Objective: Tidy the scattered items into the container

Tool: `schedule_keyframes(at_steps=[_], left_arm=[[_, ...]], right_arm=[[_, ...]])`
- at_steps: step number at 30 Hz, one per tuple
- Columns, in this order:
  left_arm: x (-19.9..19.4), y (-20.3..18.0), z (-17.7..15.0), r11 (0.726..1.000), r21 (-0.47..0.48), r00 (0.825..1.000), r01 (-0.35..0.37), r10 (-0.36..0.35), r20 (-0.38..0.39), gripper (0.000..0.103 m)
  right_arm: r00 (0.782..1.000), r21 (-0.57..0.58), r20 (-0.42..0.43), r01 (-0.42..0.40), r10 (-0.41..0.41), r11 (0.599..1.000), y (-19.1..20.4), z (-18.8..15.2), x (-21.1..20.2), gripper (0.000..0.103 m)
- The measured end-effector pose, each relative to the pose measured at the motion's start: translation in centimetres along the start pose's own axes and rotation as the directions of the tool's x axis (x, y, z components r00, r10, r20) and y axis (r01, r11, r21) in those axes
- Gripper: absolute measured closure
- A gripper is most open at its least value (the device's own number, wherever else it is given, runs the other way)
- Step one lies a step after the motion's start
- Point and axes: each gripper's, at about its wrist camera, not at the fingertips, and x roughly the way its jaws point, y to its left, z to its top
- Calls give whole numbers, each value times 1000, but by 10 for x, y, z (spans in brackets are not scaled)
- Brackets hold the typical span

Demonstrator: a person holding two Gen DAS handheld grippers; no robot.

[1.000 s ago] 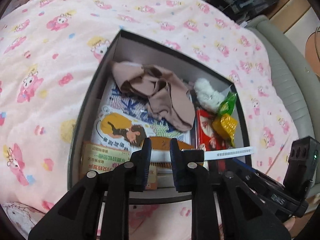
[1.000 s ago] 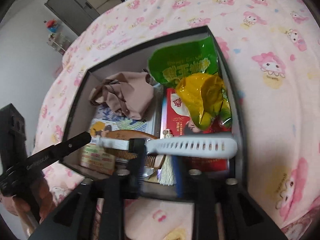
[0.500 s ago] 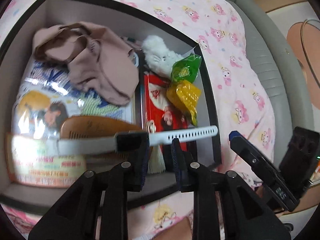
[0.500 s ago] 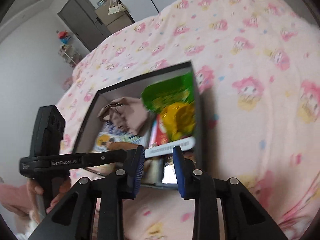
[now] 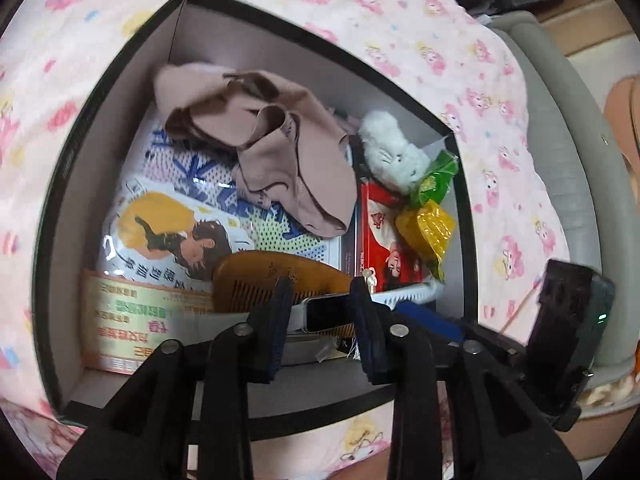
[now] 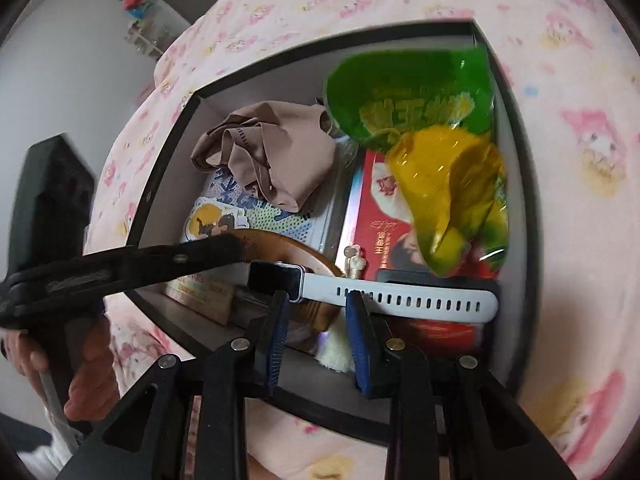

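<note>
A dark open box [image 5: 120,92] [image 6: 520,216] on the bed holds a beige cloth [image 5: 276,148] [image 6: 272,156], a wooden comb [image 5: 272,276] [image 6: 280,248], a red packet [image 5: 384,240], a yellow-green snack bag [image 6: 452,184] and a white plush [image 5: 392,152]. A white smartwatch [image 6: 384,292] [image 5: 324,312] lies across the comb inside the box. My left gripper [image 5: 320,324] is open over the watch face. My right gripper [image 6: 316,332] is open just in front of the strap. Neither holds anything.
The box rests on a pink cartoon-print quilt [image 5: 460,60] [image 6: 580,140]. A grey bed edge [image 5: 568,120] runs at the right of the left wrist view. A printed booklet [image 5: 172,236] and a yellow leaflet [image 5: 132,320] line the box floor.
The right gripper let go of the watch, which now lies in the box. Both grippers have come back close over the box's front, and the left jaws have opened wider.
</note>
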Motion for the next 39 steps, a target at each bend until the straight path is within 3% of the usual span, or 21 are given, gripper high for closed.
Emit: schedule_keyframes(at_steps=[4, 7, 9, 11, 14, 15, 17, 21, 25, 29, 32, 37, 39], left_arm=[[11, -5, -3, 999, 31, 998, 21, -19, -58, 73], [9, -14, -14, 996, 65, 995, 55, -49, -86, 70], [9, -18, -18, 995, 100, 996, -3, 12, -88, 70], [10, -18, -16, 991, 111, 992, -76, 86, -89, 70], [7, -12, -10, 990, 90, 990, -111, 118, -75, 70], [4, -10, -9, 991, 84, 992, -104, 110, -68, 70], [-4, -8, -9, 996, 78, 996, -48, 53, -67, 70], [-17, -8, -20, 996, 91, 997, 7, -1, -71, 67], [-7, -10, -18, 993, 118, 996, -23, 33, -86, 67], [7, -8, -12, 994, 106, 992, 10, 4, -129, 67], [12, -3, -10, 995, 100, 989, -31, 45, -143, 67], [5, 3, -12, 991, 130, 989, -43, 61, -133, 67], [4, 4, -11, 990, 138, 991, -42, 58, -117, 67]], right_arm=[[995, -48, 97, 33, -28, 998, 10, 1, -17, 78], [991, -21, 45, 129, -128, 991, 1, 4, -3, 78], [991, -38, 43, 127, -125, 991, 3, 2, 1, 77], [997, -23, 26, 78, -78, 997, 4, 1, 0, 72], [994, 69, -40, -96, 99, 993, -6, 2, 6, 68], [992, 84, -48, -114, 118, 990, -7, 1, 7, 68], [997, 65, -23, -76, 78, 995, -3, -3, 1, 69], [994, -48, 63, 92, -89, 995, 12, -10, -21, 69], [995, -30, 34, 90, -89, 995, 4, -8, -11, 69], [989, -59, 33, 144, -142, 988, 11, 3, -1, 68], [986, -66, 17, 166, -165, 984, 8, 8, 4, 68], [984, -88, -25, 176, -179, 980, 8, -3, 2, 67], [983, -73, -1, 181, -182, 981, 9, -5, -5, 67]])
